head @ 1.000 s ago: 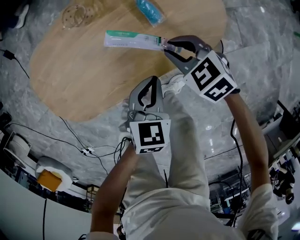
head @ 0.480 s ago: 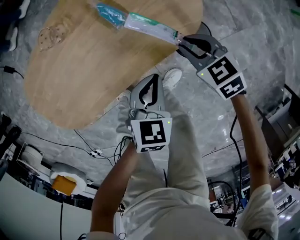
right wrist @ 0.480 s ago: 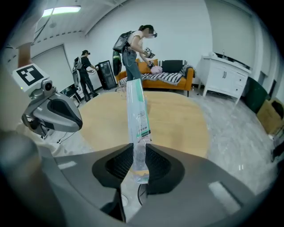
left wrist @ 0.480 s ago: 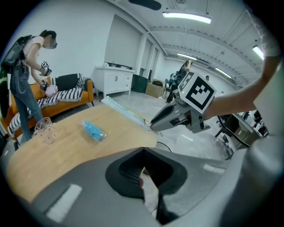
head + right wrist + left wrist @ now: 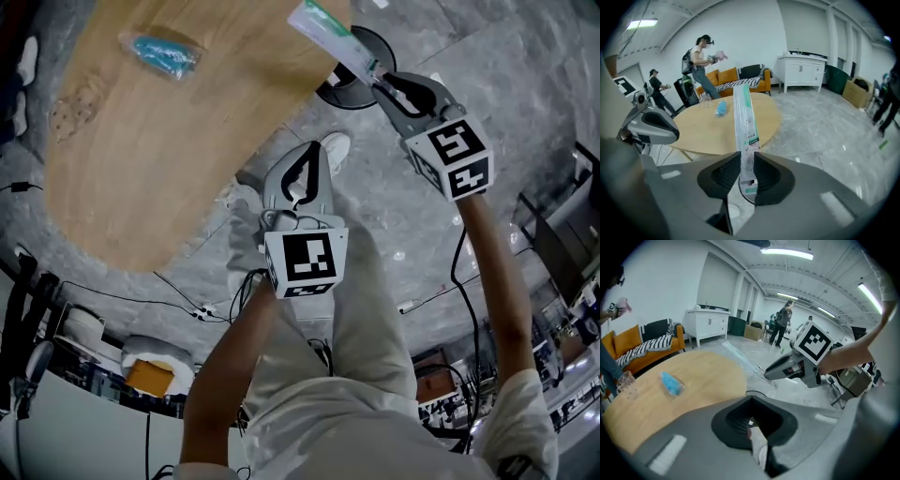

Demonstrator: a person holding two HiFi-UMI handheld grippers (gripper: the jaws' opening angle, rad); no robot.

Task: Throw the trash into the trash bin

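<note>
A long clear packet with a green stripe (image 5: 328, 28) hangs in the air past the round wooden table's (image 5: 187, 141) right edge. My right gripper (image 5: 384, 84) is shut on its near end, and in the right gripper view the packet (image 5: 743, 117) stands up between the closed jaws (image 5: 746, 161). My left gripper (image 5: 305, 159) is lower, above the person's legs, shut with nothing in it (image 5: 751, 397). A crumpled blue wrapper (image 5: 161, 52) lies on the table top. I cannot pick out a trash bin for certain.
A clear plastic cup (image 5: 64, 117) lies near the table's left edge. The table's black round base (image 5: 339, 97) sits on the grey marble floor. Cables (image 5: 202, 311) run across the floor. An orange sofa (image 5: 736, 77), a white cabinet (image 5: 801, 70), dark green containers (image 5: 841, 79) and several people stand further off.
My right gripper has lifted the packet off the table and carried it away to the right, beyond the table's edge. The left gripper has stayed shut and empty.
</note>
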